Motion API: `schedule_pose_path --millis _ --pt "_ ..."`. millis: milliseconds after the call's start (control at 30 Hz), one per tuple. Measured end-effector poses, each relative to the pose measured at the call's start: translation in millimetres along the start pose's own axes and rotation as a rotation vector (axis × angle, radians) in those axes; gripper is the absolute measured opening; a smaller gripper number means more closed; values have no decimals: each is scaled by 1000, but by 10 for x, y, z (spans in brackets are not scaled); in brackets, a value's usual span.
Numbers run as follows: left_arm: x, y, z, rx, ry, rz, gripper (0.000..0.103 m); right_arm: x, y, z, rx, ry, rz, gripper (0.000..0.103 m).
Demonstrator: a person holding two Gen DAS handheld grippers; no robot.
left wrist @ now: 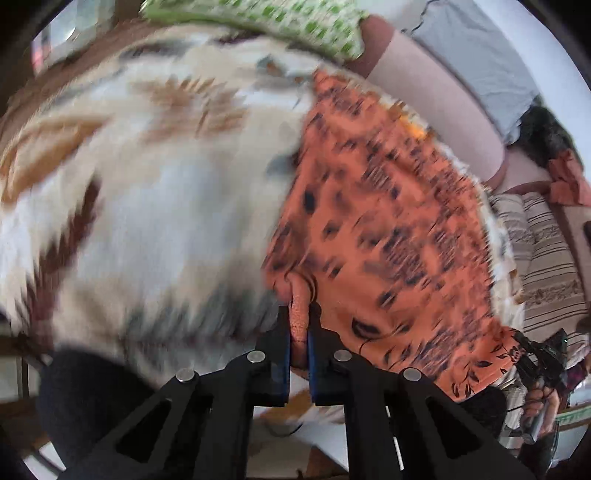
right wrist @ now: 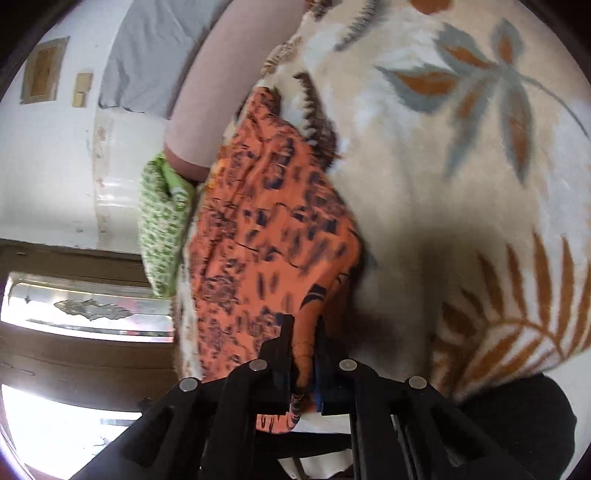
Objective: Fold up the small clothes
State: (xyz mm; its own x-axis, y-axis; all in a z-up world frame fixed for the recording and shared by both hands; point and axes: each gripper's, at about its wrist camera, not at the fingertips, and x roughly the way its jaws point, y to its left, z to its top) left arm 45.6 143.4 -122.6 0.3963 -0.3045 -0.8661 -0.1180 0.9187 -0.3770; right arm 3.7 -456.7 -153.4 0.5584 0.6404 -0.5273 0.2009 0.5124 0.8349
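An orange garment with dark printed marks [left wrist: 388, 221] lies spread on a cream blanket with leaf patterns [left wrist: 147, 184]. My left gripper [left wrist: 299, 314] is shut on a bunched fold at the garment's near left edge. In the right wrist view the same orange garment [right wrist: 266, 229] lies on the blanket [right wrist: 443, 166], and my right gripper [right wrist: 304, 325] is shut on its near edge, with cloth hanging between the jaws. The right gripper also shows small at the lower right of the left wrist view [left wrist: 539, 354]. The left wrist view is motion-blurred.
A green-and-white patterned cloth [left wrist: 295, 26] lies at the far edge of the blanket, also seen in the right wrist view [right wrist: 162, 221]. A pink bolster [left wrist: 436, 107] and a grey pillow [left wrist: 480, 55] lie beyond the garment. A striped cloth [left wrist: 535, 258] is to the right.
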Motion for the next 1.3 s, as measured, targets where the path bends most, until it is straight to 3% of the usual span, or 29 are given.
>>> schedule_pose_path --millis 133,300,333,367,400,433,467,500,567,667,800,833,900,933,967,1000,1033,1067,1133,1233,1300 --pt "-110 -390 840 95 -111 -46 7 198 526 598 -93 -37 68 9" --pt "-5 -653 2051 135 -251 -46 9 569 1163 1904 -160 -177 167 9" --pt "180 -646 2311 120 -255 -30 11 692 1164 2146 -130 -211 179 10" --pt "404 -620 2520 120 -246 -6 28 836 1143 2342 -111 -229 181 12" --pt "686 -578 2697 115 -213 40 63 1093 1075 2577 -102 -218 151 18" --pt "995 -494 2827 79 -171 137 73 1247 988 2702 -81 -188 102 44" --pt "1161 -405 2854 52 -153 191 74 1457 837 2786 -31 -166 -41 85" --pt "1266 -314 2854 34 -140 207 74 1535 753 2767 -14 -187 -129 89" --pt "1198 -158 2724 7 -192 194 74 1632 656 2581 -71 -166 -89 88" --pt "958 -84 2397 52 -245 167 74 1521 650 2292 -193 -190 -175 89" --pt "1096 -246 2058 199 -107 73 76 1596 685 2127 -330 -89 -246 89" --pt "1252 -315 2015 244 -72 85 76 1647 718 2134 -359 -73 -264 89" --pt "1514 -352 2026 241 -23 121 76 1858 711 2212 -359 12 -255 88" --pt "1577 -388 2052 232 -37 151 75 2004 734 2221 -371 46 -275 88" --pt "1597 -447 2086 237 -40 170 54 2068 776 2197 -403 55 -309 87" --pt "1600 -511 2138 237 -25 155 12 2135 833 2178 -426 75 -335 85" --pt "1582 -591 2211 220 4 143 12 2168 853 2161 -428 98 -336 60" --pt "1549 -677 2259 231 0 164 11 2216 893 2177 -413 137 -319 20" --pt "1410 -813 2332 249 -25 172 11 2219 1009 2155 -403 136 -325 20" --pt "915 -916 2388 221 -96 106 10 1865 1264 2081 -345 61 -185 19" --pt "562 -1022 2299 248 -144 99 9 1685 1435 1988 -351 44 -142 19"
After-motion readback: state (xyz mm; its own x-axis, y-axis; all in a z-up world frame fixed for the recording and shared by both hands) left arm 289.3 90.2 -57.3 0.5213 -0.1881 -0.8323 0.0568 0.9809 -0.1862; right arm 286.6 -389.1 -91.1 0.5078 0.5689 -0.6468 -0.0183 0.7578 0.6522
